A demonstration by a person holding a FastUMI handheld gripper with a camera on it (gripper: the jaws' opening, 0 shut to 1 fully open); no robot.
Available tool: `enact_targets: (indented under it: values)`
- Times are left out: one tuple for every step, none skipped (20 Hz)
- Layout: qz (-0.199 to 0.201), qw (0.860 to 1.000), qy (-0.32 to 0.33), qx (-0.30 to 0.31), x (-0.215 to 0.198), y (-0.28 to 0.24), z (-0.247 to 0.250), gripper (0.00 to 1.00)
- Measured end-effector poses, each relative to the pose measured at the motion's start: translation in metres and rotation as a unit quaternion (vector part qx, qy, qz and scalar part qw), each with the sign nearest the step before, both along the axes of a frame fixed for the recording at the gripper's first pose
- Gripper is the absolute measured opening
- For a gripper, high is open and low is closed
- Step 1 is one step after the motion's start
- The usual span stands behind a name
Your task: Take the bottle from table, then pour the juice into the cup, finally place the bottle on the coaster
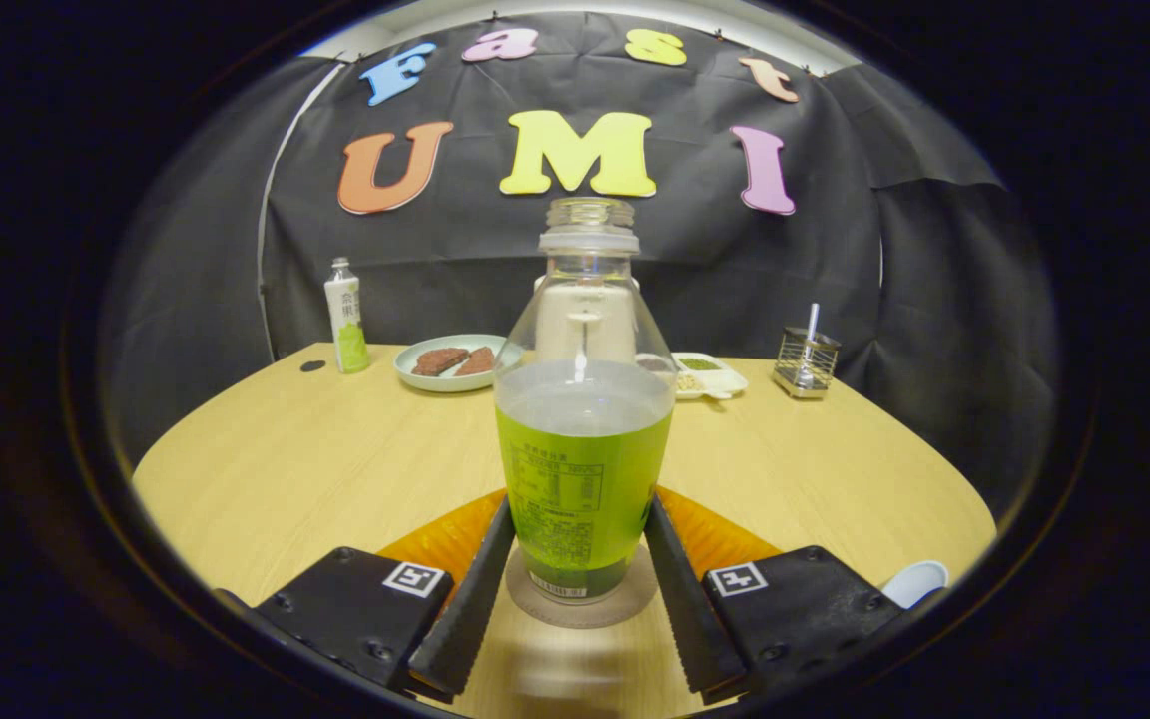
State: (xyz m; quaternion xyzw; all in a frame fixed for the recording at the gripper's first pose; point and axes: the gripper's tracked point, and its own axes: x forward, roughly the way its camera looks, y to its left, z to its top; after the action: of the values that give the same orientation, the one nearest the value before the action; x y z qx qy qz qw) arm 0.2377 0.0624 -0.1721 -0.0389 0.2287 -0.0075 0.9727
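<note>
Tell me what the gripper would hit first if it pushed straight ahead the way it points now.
The gripper would meet the bottle first: it stands upright on the coaster, right between the fingers. They flank its lower sides closely; whether they press on it is unclear. The plate lies well beyond.

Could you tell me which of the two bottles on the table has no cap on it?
The green-labelled bottle between the gripper jaws, standing on the coaster, is uncapped. The small bottle beyond, beside the plate, is capped.
</note>
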Motion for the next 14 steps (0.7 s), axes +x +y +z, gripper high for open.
enact_targets:
  values:
    - [-0.001, 1.000, 0.000, -0.001, 0.000, -0.001, 0.000, 0.83]
    - [0.001, 1.000, 0.003, -0.004, 0.001, 0.000, 0.000, 0.84]
    - [0.001, 1.000, 0.006, -0.005, -0.001, -0.001, 0.000, 0.85]
    - [0.004, 1.000, 0.006, -0.003, -0.001, 0.000, 0.000, 0.88]
    - [0.009, 1.000, 0.005, 0.001, 0.000, 0.001, 0.001, 0.92]
    - [0.014, 1.000, 0.004, 0.005, -0.001, 0.003, 0.002, 0.95]
    - [0.021, 1.000, 0.001, 0.008, -0.001, 0.006, 0.003, 0.96]
    - [0.024, 1.000, -0.001, 0.007, -0.003, 0.006, 0.006, 0.96]
    - [0.023, 1.000, -0.002, 0.004, -0.004, 0.004, 0.006, 0.97]
    - [0.021, 1.000, -0.004, 0.002, -0.006, 0.001, 0.008, 0.96]
    - [0.020, 1.000, -0.007, 0.002, -0.008, 0.000, 0.011, 0.97]
    - [0.019, 1.000, -0.012, 0.003, -0.010, -0.001, 0.014, 0.97]
    - [0.017, 1.000, -0.016, 0.002, -0.013, -0.004, 0.018, 0.97]
    - [0.017, 1.000, -0.020, 0.002, -0.015, -0.006, 0.021, 0.97]
